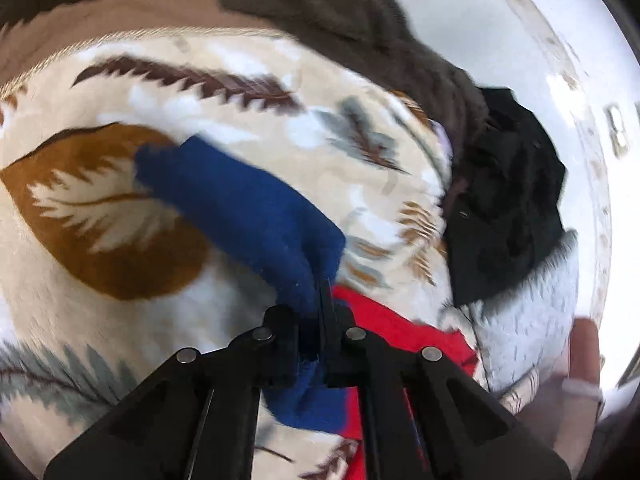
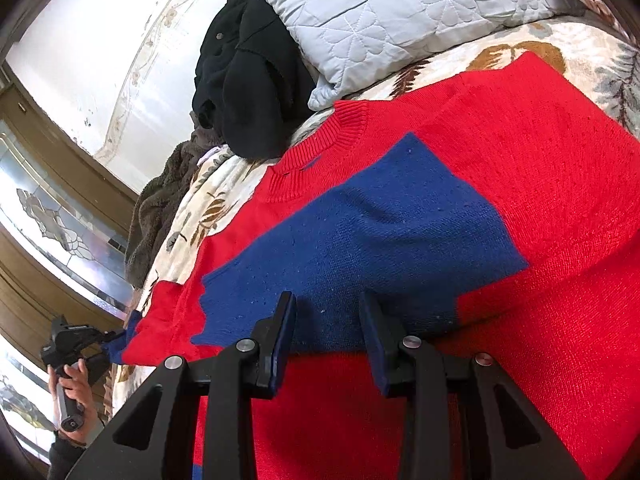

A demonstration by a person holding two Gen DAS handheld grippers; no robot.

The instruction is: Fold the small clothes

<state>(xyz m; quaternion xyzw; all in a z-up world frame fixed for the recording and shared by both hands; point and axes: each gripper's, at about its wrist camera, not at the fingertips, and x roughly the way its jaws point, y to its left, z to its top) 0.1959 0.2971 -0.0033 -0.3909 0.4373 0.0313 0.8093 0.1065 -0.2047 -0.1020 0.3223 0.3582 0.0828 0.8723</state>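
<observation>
While the left gripper (image 1: 316, 320) pinches the blue cuff of the sleeve (image 1: 240, 208), these points hold
Left jaws: closed tight on the blue knit, with cloth bunched between the pads
Right jaws: the right gripper (image 2: 328, 340) stands half open just over the blue panel, and I cannot tell if it touches; nothing is held
Place of the garment: the sweater (image 2: 520, 168) lies flat, spread on the blanket (image 1: 120, 280) of the bed, its collar toward the black clothes (image 2: 248, 92) and the pillow (image 2: 400, 12)
Risk, slipping: the pinch takes only the cuff edge, so the knit may slide out when pulled
Risk, dragging: I judge a hard pull on the sleeve could shift the whole body, since nothing visibly pins it
Risk, crooked fold: stretchy knit may wrinkle or land askew
Material: soft fuzzy knit, red with a blue block, ribbed round collar
Bedding: plush blanket with leaf pattern; quilted grey pillow with stitched flowers
</observation>
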